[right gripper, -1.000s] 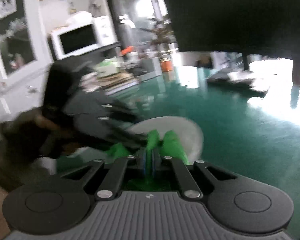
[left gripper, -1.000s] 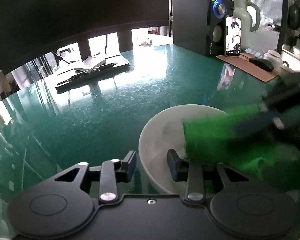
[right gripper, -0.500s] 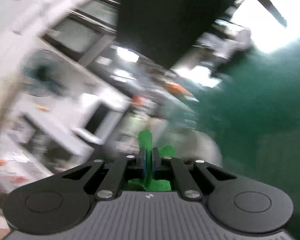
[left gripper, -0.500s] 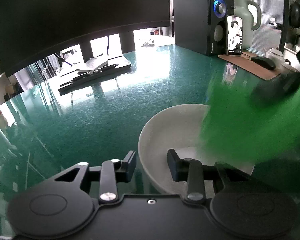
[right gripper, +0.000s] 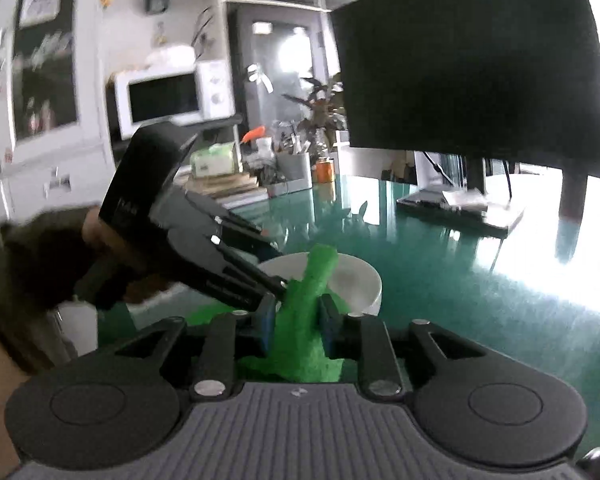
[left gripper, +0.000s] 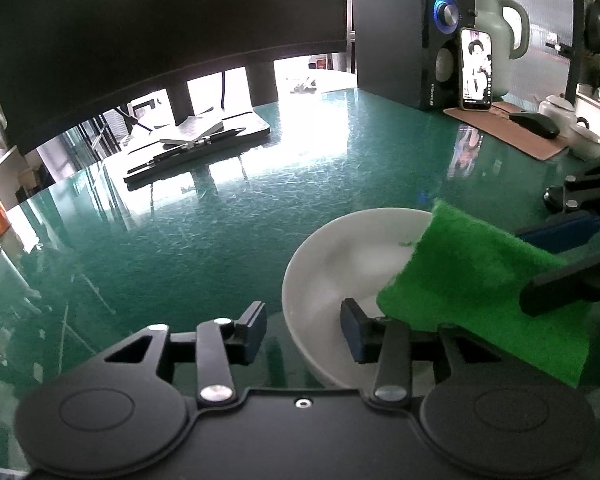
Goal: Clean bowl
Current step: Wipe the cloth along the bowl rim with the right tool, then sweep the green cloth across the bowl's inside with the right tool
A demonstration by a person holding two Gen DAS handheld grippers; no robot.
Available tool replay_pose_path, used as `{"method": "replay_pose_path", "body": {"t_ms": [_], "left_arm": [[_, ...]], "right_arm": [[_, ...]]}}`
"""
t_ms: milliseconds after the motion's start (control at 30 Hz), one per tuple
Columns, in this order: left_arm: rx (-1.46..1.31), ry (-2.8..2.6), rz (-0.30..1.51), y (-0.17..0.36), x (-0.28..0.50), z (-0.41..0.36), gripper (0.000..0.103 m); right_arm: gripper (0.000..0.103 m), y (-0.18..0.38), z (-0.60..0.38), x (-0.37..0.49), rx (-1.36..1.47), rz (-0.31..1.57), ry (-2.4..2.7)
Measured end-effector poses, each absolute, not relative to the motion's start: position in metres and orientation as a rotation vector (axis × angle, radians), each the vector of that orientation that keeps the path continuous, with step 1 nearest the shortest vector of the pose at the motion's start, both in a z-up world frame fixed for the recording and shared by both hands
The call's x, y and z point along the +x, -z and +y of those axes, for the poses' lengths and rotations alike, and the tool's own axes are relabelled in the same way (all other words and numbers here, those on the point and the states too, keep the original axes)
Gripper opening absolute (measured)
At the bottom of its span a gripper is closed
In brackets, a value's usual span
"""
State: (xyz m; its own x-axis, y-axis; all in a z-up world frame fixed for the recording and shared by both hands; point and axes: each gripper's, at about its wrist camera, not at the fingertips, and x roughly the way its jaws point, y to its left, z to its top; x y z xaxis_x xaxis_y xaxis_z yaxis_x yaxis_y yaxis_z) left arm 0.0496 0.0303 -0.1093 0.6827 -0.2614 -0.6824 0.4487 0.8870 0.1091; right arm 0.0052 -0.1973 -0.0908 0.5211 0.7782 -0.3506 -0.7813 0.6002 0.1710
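Left wrist: left gripper [left gripper: 303, 330] jaws opening astride bowl [left gripper: 328, 264] rim | right gripper [right gripper: 293, 322] jaws opening around sponge [right gripper: 306, 312]

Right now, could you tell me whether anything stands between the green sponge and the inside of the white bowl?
Nothing visible does. The green sponge, between the opening fingers of the right gripper, overhangs the white bowl. The left gripper, its fingers also opening, straddles the near rim, one finger inside beside the sponge's lower edge.
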Motion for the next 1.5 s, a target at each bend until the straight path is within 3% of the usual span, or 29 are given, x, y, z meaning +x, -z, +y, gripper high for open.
{"method": "replay_pose_path", "body": {"t_ms": [67, 100, 833, 1200, 1500], "left_arm": [[0.280, 0.402, 0.715, 0.109, 0.050, 0.031, 0.044], [0.281, 0.402, 0.714, 0.109, 0.050, 0.031, 0.045], [0.296, 0.426, 0.707, 0.110, 0.051, 0.030, 0.045], [0.295, 0.434, 0.704, 0.111, 0.051, 0.030, 0.043], [0.288, 0.435, 0.698, 0.111, 0.050, 0.030, 0.043]], "right_arm": [[0.006, 0.092, -0.194, 0.002, -0.028, 0.410, -0.942], [0.005, 0.093, -0.192, 0.001, -0.028, 0.412, -0.947], [0.005, 0.093, -0.211, 0.028, -0.047, 0.393, -0.875], [0.006, 0.091, -0.162, 0.083, -0.111, 0.401, -0.897], [0.006, 0.089, -0.116, 0.077, -0.231, 0.381, -1.024]]}}
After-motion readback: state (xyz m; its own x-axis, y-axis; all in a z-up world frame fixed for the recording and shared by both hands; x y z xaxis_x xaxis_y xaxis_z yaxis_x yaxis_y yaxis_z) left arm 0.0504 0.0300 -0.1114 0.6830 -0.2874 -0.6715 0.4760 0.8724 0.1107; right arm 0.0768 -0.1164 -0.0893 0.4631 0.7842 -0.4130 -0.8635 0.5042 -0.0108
